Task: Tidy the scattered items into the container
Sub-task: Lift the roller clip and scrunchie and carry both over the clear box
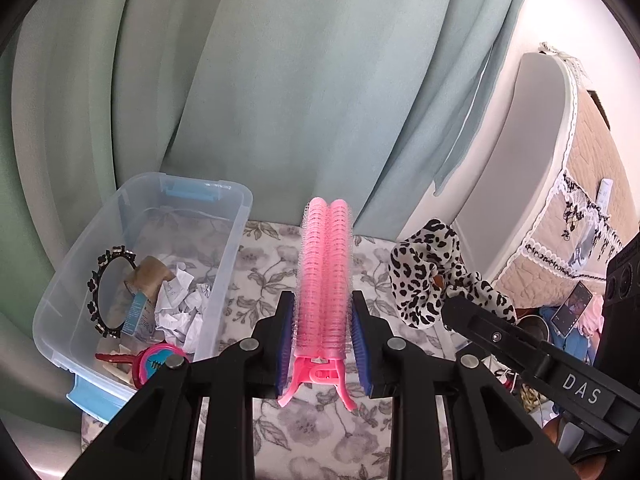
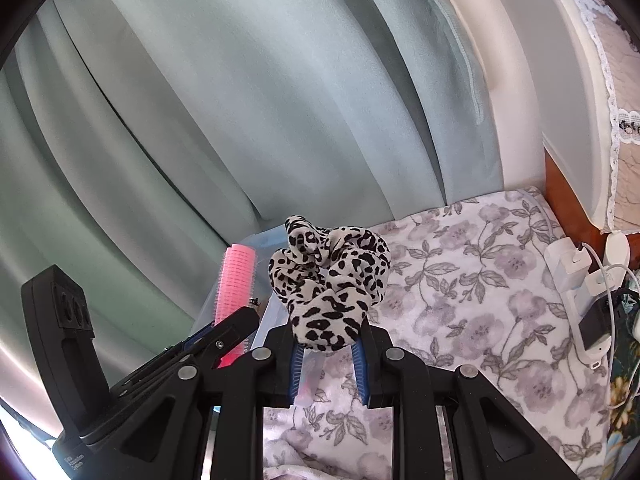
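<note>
Pink roller clip (image 1: 324, 280) — held lengthwise, brush-end pointing away.

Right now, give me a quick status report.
Left gripper shut on pink hair roller clip. Right gripper shut on leopard scrunchie. Clear bin open, nothing blocking.

"DAS" on right tongs (image 1: 450, 306)

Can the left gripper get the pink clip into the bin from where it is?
Probably yes. The left gripper holds the pink roller clip raised above the floral cloth, and the clear bin sits open-topped just to its left with nothing between.
</note>
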`<control>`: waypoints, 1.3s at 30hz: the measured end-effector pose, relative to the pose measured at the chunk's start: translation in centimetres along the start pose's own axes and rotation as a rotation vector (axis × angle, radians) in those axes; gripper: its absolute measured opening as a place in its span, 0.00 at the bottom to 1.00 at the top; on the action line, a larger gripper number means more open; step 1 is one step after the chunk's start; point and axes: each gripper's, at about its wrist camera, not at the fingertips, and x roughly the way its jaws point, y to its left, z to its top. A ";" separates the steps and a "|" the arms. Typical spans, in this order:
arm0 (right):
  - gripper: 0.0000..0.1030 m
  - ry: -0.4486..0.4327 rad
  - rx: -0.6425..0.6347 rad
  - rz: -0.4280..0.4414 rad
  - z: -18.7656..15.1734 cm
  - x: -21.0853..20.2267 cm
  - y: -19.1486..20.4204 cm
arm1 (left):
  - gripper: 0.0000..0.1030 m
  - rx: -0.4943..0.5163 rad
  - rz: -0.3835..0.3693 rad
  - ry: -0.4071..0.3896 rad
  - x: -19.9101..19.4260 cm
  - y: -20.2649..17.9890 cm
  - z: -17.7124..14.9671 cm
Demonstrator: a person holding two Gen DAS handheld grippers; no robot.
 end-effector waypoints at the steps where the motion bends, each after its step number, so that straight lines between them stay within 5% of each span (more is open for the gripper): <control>1: 0.23 -0.002 -0.005 0.001 0.0 0.0 0.3 | 0.27 -0.002 -0.002 -0.006 -0.2 0.2 0.1; 39: 0.23 0.038 -0.166 0.079 -1.2 3.2 9.0 | 0.27 -0.153 0.005 -0.094 -5.5 8.9 0.9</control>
